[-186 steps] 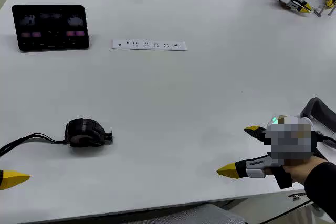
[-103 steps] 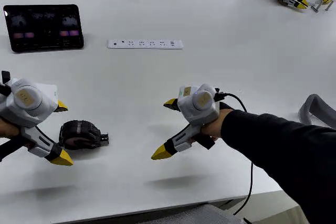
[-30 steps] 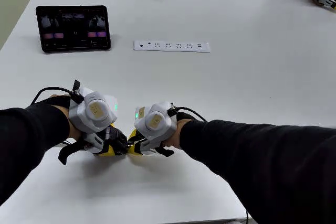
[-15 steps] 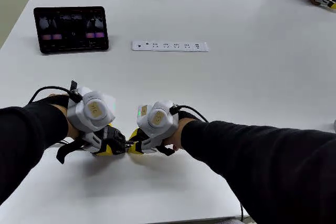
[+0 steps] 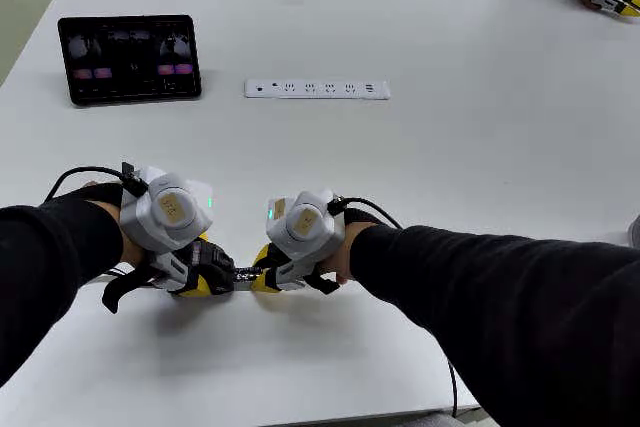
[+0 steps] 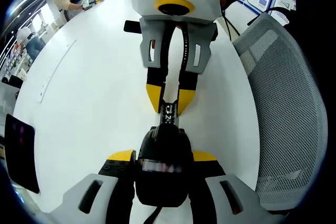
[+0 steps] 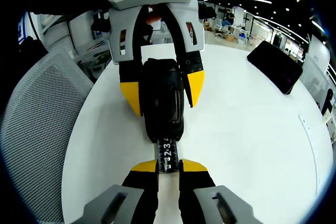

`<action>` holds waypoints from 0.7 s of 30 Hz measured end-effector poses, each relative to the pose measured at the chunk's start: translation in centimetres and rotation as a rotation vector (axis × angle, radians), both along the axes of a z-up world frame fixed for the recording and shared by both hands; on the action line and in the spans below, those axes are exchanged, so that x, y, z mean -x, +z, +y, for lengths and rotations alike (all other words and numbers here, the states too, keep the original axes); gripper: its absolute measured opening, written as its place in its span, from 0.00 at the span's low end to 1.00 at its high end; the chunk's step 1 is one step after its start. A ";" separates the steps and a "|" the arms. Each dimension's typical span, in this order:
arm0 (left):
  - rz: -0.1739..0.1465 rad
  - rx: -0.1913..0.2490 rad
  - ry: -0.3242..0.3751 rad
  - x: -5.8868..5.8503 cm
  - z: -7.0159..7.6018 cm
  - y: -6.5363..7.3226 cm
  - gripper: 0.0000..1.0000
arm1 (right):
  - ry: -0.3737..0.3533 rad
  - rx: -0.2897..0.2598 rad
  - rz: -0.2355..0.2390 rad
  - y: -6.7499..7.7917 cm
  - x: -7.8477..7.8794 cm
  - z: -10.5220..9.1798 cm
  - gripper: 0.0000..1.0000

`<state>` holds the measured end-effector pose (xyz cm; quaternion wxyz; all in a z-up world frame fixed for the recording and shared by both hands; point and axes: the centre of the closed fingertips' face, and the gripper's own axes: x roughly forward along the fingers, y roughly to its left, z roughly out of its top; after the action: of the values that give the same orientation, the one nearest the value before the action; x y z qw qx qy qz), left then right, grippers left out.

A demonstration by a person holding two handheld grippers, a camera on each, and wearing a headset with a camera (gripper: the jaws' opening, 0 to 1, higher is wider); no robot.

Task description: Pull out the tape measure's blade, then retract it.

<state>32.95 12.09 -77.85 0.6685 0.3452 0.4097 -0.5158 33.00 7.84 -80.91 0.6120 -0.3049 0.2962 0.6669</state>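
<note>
Blade point(image 7: 167, 157) barely out of case point(image 6: 161, 174) — R gripper point(image 7: 169, 166) pinching.

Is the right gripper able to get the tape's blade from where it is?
Yes, it looks so: the right gripper is shut on the blade just outside the tape measure, which the left gripper holds.

The white table point(image 5: 500, 147) is lit brightly and evenly from overhead, and soft shadows are cast under the sleeves point(image 5: 60, 247). The head view is rendered sharp; both gripper views are strongly bent at the edges.
</note>
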 end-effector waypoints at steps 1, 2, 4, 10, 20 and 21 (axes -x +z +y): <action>-0.001 -0.001 -0.002 0.0 0.0 0.0 0.33 | 0.000 0.002 0.000 0.0 0.0 -0.1 0.11; -0.002 -0.004 -0.003 0.0 0.0 0.0 0.33 | 0.001 0.004 -0.001 0.0 0.0 -0.2 0.11; -0.006 -0.007 -0.009 0.0 0.0 -0.1 0.33 | -0.001 0.011 0.000 0.0 -0.1 -0.6 0.11; -0.004 -0.007 -0.003 0.1 -0.1 -0.1 0.33 | -0.004 0.023 -0.001 -0.1 -0.1 -1.5 0.11; -0.006 -0.015 0.003 0.0 -0.1 -0.2 0.33 | 0.005 0.036 -0.005 0.1 -0.2 -2.5 0.11; -0.006 -0.014 0.004 0.0 -0.1 -0.2 0.33 | 0.007 0.037 -0.008 0.1 -0.2 -2.6 0.11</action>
<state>32.95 12.01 -78.03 0.6682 0.3509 0.4120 -0.5106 33.16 5.25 -80.81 0.6049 -0.3199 0.3052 0.6623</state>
